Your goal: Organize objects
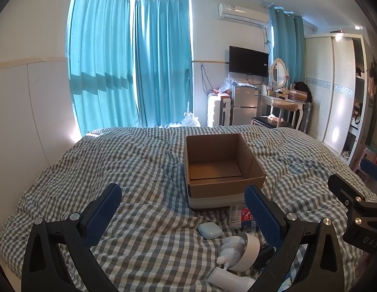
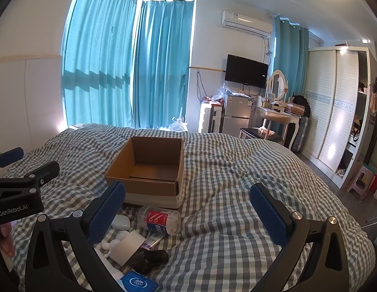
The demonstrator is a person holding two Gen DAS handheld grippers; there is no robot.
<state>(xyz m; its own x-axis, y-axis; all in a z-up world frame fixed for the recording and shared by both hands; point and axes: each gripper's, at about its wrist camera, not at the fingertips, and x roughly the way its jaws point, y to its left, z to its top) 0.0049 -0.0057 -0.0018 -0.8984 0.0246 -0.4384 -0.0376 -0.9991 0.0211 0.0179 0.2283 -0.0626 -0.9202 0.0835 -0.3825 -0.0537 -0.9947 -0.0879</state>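
An open cardboard box sits empty on the checked bedspread. In front of it lie small items: a pale earbud case, a clear tub of floss picks, a white figurine with a white round piece, a white bottle, a tube, a dark object and a blue packet. My left gripper hovers open above them. My right gripper is open too, just right of the pile.
The bed fills the foreground, with a wall at left and teal curtains behind. Beyond the bed stand a small fridge, a dressing table and a white wardrobe. A pink stool stands on the floor at right.
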